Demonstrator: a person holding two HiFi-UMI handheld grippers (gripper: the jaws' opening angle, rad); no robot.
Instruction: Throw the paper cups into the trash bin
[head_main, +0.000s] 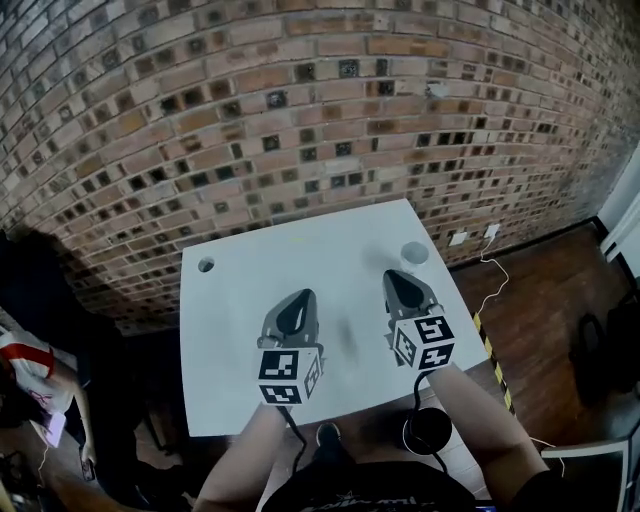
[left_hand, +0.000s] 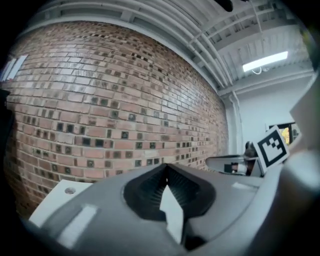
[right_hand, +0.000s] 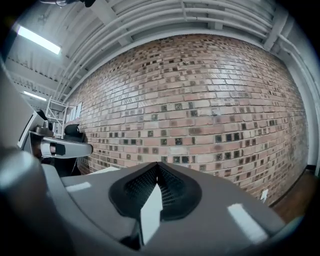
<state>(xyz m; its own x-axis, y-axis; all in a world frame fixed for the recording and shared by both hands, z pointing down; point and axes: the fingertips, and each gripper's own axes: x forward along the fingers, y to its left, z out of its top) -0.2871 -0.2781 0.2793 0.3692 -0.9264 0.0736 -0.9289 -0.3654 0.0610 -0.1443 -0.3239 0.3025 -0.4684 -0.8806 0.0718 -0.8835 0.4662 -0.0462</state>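
One white paper cup (head_main: 414, 252) stands upright near the far right corner of the white table (head_main: 240, 330). My right gripper (head_main: 392, 276) hovers just short of the cup, shut with nothing in it. My left gripper (head_main: 301, 298) hangs over the middle of the table, also shut and empty. In the left gripper view the dark ribbed pads (left_hand: 150, 187) meet at the tip, and the right gripper (left_hand: 240, 162) shows to the side. In the right gripper view the pads (right_hand: 132, 192) touch as well, facing the brick wall. The cup shows in neither gripper view.
A brick wall (head_main: 300, 110) rises behind the table. A small round hole (head_main: 206, 265) sits at the table's far left corner. A dark round object (head_main: 428, 432) stands on the floor by my right arm. A person (head_main: 30, 370) is at the left edge. Cables and striped tape (head_main: 490, 345) lie on the wooden floor at right.
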